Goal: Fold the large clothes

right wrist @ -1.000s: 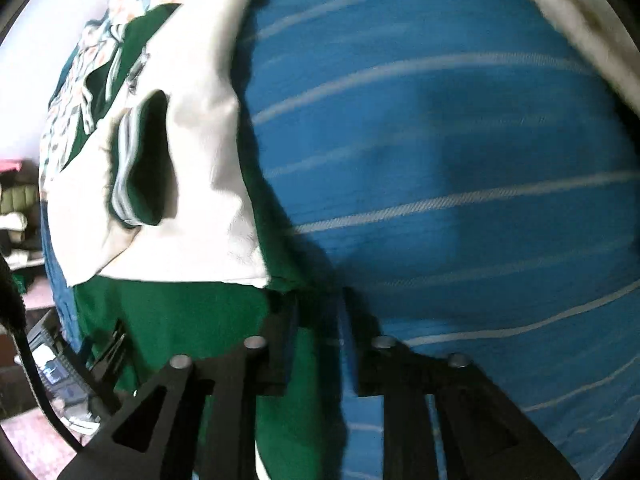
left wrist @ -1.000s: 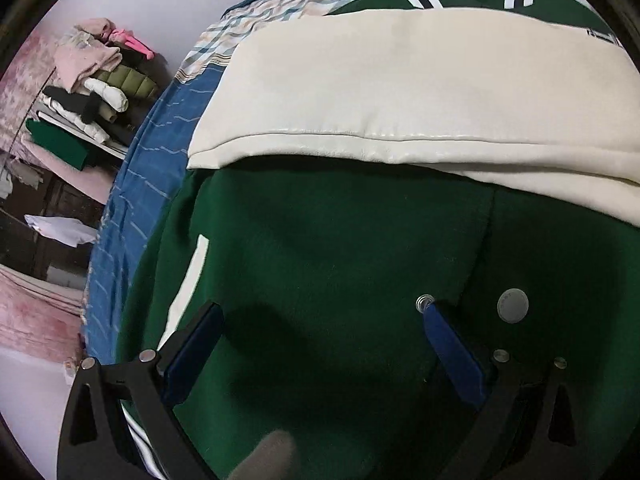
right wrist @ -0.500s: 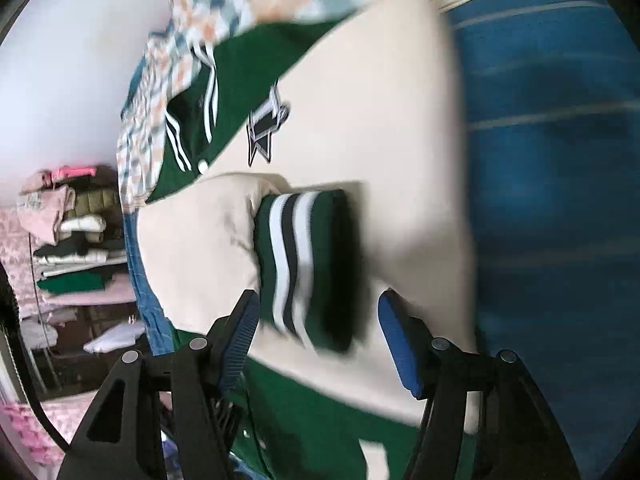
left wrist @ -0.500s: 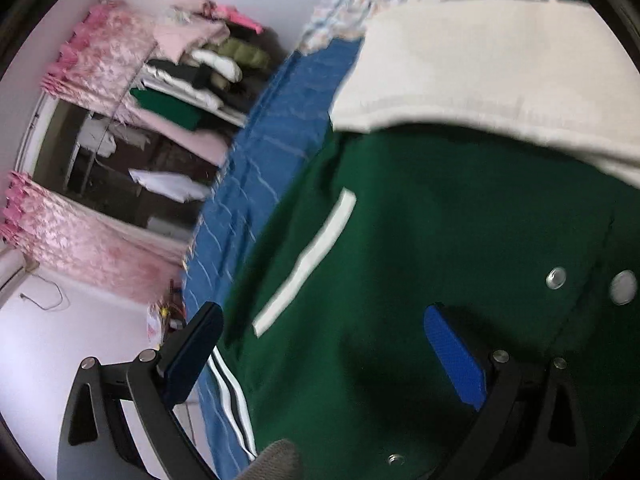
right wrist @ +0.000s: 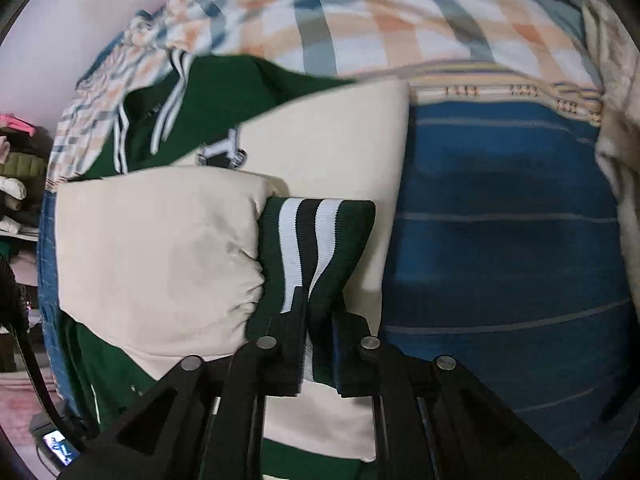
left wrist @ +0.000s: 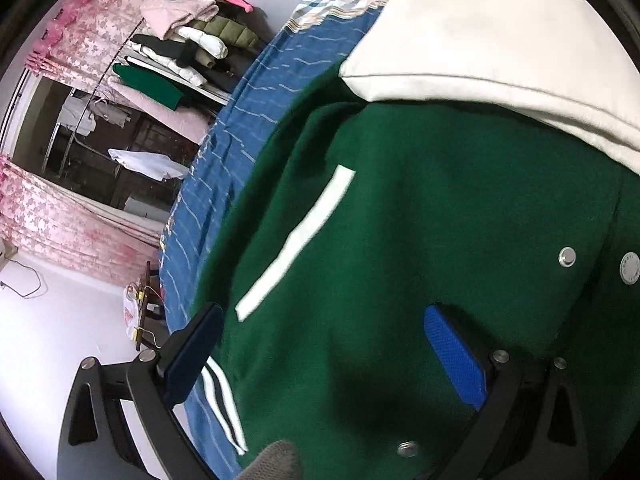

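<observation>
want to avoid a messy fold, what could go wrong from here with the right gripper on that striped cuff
1. The right gripper is closing on only the lower edge of the striped cuff; the ribbing may slip out when pulled.
2. Pulling the cuff could drag the cream sleeve off the other sleeve beneath it and undo the fold.
3. The left gripper hangs open over the green jacket body, so nothing pins it; the whole jacket may shift on the blue sheet.

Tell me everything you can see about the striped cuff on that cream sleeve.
The striped cuff is ribbed knit, dark green with two white bands around a black one. It ends a cream, leather-looking sleeve folded across the jacket, which lies on a blue striped bedspread. The cuff lies flat but twists toward its near end, where the right gripper is closing on it, cuff between the jaws.
</observation>
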Tool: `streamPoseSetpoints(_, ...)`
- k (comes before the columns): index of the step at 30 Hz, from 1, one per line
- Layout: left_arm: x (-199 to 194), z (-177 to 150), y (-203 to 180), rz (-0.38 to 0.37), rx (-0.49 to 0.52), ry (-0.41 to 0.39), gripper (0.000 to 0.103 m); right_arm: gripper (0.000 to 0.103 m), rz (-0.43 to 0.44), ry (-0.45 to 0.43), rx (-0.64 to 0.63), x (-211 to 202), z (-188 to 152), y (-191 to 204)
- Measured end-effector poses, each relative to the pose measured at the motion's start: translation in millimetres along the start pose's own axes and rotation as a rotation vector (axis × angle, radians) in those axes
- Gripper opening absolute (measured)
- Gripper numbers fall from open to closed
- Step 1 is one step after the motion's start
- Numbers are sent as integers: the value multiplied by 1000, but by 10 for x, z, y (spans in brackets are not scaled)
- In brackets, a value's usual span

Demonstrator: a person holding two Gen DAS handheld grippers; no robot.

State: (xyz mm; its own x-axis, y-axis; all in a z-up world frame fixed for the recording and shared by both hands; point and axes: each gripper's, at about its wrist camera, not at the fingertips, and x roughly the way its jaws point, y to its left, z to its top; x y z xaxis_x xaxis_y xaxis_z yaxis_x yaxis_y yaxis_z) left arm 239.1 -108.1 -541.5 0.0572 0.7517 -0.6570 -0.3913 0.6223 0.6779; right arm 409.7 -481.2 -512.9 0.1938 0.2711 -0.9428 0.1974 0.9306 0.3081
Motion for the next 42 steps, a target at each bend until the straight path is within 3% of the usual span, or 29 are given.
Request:
streamPoseSetpoints(2,-70,-29,93,10,10,-23,103,26,15,15,-1,-69,-23,-67)
streamPoseSetpoints(4,-202,-101,133,35,43,-57,103,63,-23,7,-18,-193,-129,-130)
streamPoseSetpoints(5,-338,-170,147,77,80,-107,103,71,-38,1,-32,-274,-215,-169)
streamPoseSetpoints(8,-734,-446,128,148,164,-195,103,71,-119,10,-101,-514,-607,-272)
streamPoseSetpoints(11,-1144,-789,-7,126,247,-219,103,80,-168,39,-143,-714,-1005,-473)
streamPoseSetpoints(16,-1878,-1505,-431,90,417,-312,103,81,-221,73,-172,-906,-1501,-928)
streamPoseSetpoints(19,-2175,-1918,-697,32,519,-288,103,81,-235,113,-160,-1056,-1727,-1253)
streamPoseSetpoints(22,-2330,-2182,-851,-5,536,-230,103,81,-252,132,-163,-1174,-1843,-1476)
streamPoseSetpoints(28,-2187,-2249,-1265,62,551,-179,103,81,-254,145,-134,-1262,-1866,-1794)
streamPoseSetpoints(36,-2381,-2310,-1454,7,525,-158,103,81,-211,175,-86,-1266,-1803,-2003)
streamPoseSetpoints(39,-2224,-2344,-1534,37,530,-129,103,81,-202,186,-79,-1214,-1684,-1972)
streamPoseSetpoints(42,-2027,-2203,-1496,89,459,-116,103,81,-194,183,-78,-1196,-1606,-1935)
